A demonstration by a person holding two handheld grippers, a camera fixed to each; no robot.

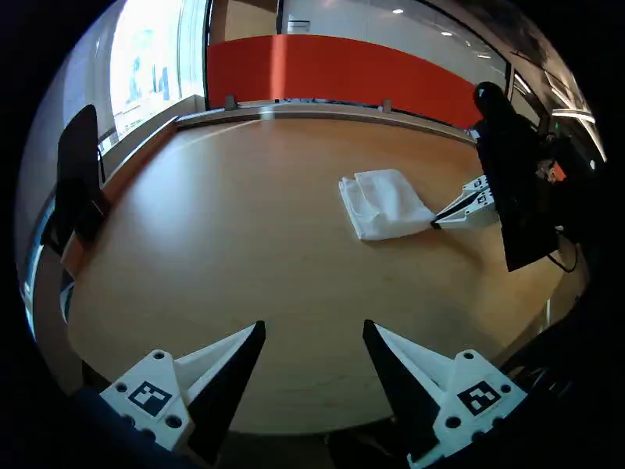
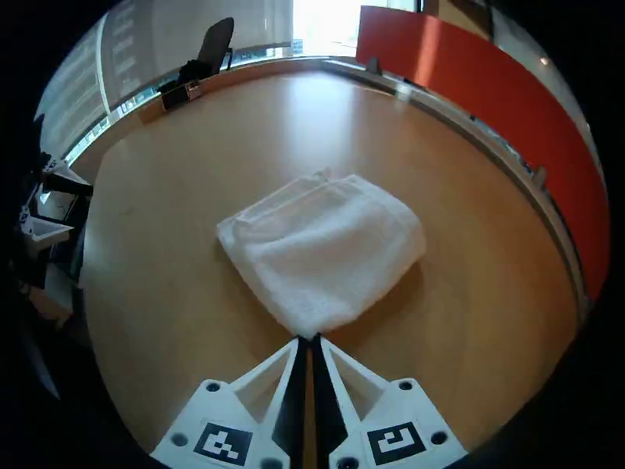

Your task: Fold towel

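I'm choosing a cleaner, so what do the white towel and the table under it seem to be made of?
The towel looks like cotton terry, matte and soft: nubby pile, plump folded edges. The table seems wood or wood-look laminate, I can't tell which: pale brown grain streaks under a smooth satin sheen catching light.

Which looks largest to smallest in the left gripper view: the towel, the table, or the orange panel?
1. table
2. orange panel
3. towel
The panel stands farther off than the towel, so only apparent size is ranked.
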